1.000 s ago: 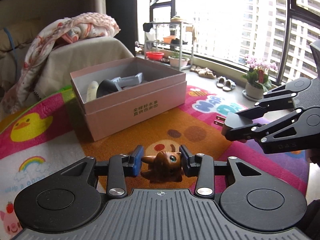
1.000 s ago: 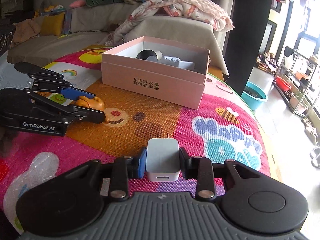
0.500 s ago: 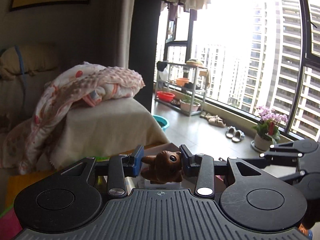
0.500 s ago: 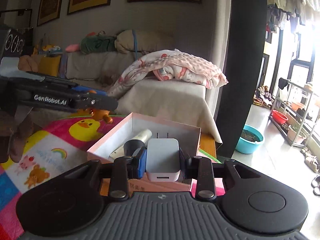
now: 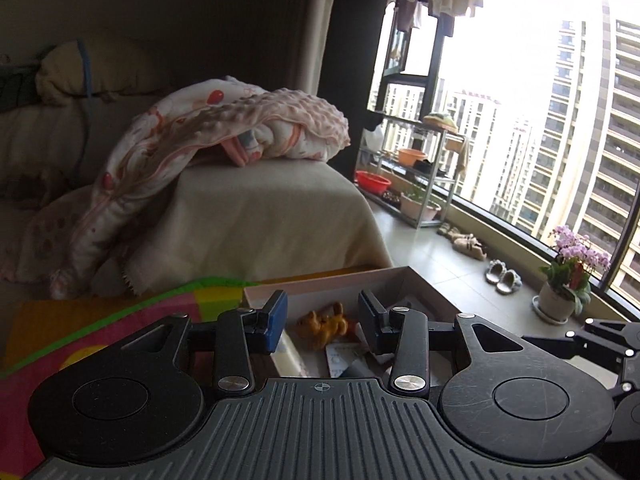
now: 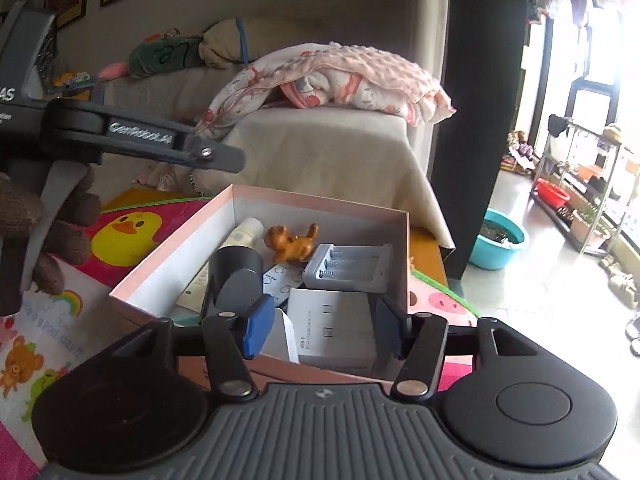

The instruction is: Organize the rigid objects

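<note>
A pink cardboard box (image 6: 192, 240) stands on the colourful play mat; its far rim (image 5: 320, 278) shows in the left wrist view. A small brown toy animal (image 6: 292, 242) lies inside it, also seen in the left wrist view (image 5: 326, 324). A white USB charger (image 6: 332, 332) lies in the box's near end. My left gripper (image 5: 322, 322) is open and empty above the box. My right gripper (image 6: 320, 330) is open, its fingers on either side of the charger without touching it. The left gripper's arm (image 6: 132, 140) hangs over the box's left side.
The box also holds a grey battery charger (image 6: 348, 268), a black cylinder (image 6: 236, 276), a white tube (image 6: 240, 236) and a blister pack (image 6: 280, 280). A beige sofa (image 6: 332, 160) with a pink blanket (image 6: 340, 76) stands behind. A potted orchid (image 5: 572, 276) sits at the window.
Both grippers moved over the box and opened. The toy animal left my left gripper and the white charger left my right gripper; both now lie in the box.
</note>
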A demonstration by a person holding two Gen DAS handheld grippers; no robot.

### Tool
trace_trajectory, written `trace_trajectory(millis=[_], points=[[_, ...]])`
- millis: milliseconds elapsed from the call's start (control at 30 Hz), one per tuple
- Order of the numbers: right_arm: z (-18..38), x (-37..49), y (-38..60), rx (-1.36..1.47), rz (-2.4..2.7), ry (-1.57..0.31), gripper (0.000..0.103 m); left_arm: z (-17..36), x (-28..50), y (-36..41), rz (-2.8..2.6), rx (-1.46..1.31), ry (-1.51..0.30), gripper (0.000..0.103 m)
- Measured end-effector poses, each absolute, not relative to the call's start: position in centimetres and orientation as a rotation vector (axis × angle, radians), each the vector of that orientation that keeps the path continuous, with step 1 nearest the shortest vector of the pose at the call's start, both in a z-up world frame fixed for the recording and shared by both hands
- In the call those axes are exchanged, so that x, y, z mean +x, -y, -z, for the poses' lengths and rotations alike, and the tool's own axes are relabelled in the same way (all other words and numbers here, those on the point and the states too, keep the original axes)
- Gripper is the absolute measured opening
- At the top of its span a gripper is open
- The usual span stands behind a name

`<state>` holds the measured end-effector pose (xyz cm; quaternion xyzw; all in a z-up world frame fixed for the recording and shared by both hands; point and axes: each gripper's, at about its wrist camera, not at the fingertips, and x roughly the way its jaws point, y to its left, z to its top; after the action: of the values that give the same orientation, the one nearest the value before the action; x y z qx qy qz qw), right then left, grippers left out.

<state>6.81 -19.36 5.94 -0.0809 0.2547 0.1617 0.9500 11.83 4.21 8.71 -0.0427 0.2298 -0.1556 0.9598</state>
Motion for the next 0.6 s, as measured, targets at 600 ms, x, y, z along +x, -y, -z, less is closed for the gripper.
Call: trace_trajectory(millis=[600], points=[[0.3,0.9,19.2,-0.092,-0.199,-0.763,0.103,-0.2,-3.4,-2.5,0.066,-0.013,-0.697,0.061]])
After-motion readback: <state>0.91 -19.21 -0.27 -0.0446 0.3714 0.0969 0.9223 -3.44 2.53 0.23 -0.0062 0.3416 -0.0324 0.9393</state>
